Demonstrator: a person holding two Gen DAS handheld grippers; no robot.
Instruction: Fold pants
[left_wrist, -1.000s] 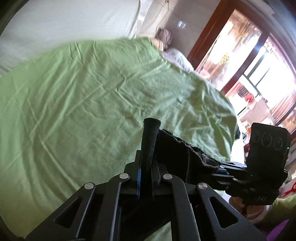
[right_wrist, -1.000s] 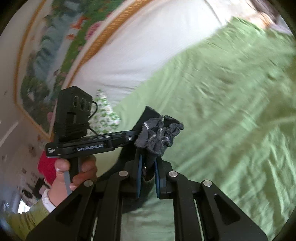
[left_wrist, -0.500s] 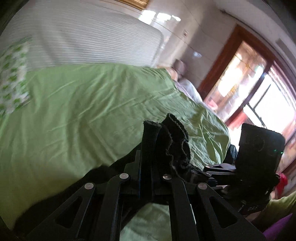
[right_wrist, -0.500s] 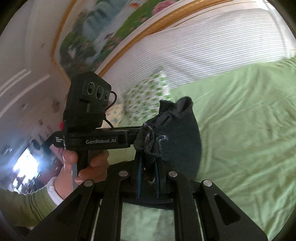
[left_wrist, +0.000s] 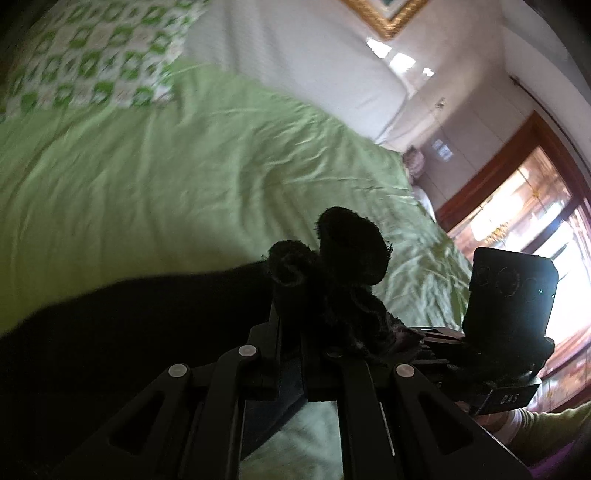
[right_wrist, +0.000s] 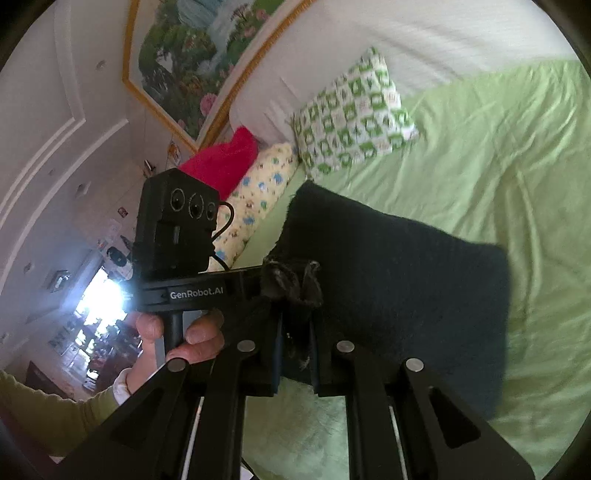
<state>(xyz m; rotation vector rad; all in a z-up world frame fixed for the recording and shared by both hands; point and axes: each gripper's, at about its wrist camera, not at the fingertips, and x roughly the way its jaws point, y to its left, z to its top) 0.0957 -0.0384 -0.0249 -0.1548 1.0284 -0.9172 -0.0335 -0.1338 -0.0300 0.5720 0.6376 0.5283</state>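
Pinching bunched black pants (left_wrist: 347, 251), the left gripper (left_wrist: 291, 332) hides its fingertips; at 3 o'clock, the right gripper (right_wrist: 295, 332) clamps the same pants (right_wrist: 399, 280), blurred over green bedsheet (right_wrist: 498, 147).

bed (right_wrist: 498, 155): covered by a wrinkled light green sheet (left_wrist: 155, 177). at the head end, white padded headboard (right_wrist: 388, 40). lying on the sheet by the headboard: one green-and-white patterned pillow (right_wrist: 354, 114); just beside it, a yellow pillow with blue print (right_wrist: 258, 192); a red cloth item (right_wrist: 225, 162) against the yellow pillow. black pants (right_wrist: 399, 280) hang over the sheet; whether they touch it cannot be told.
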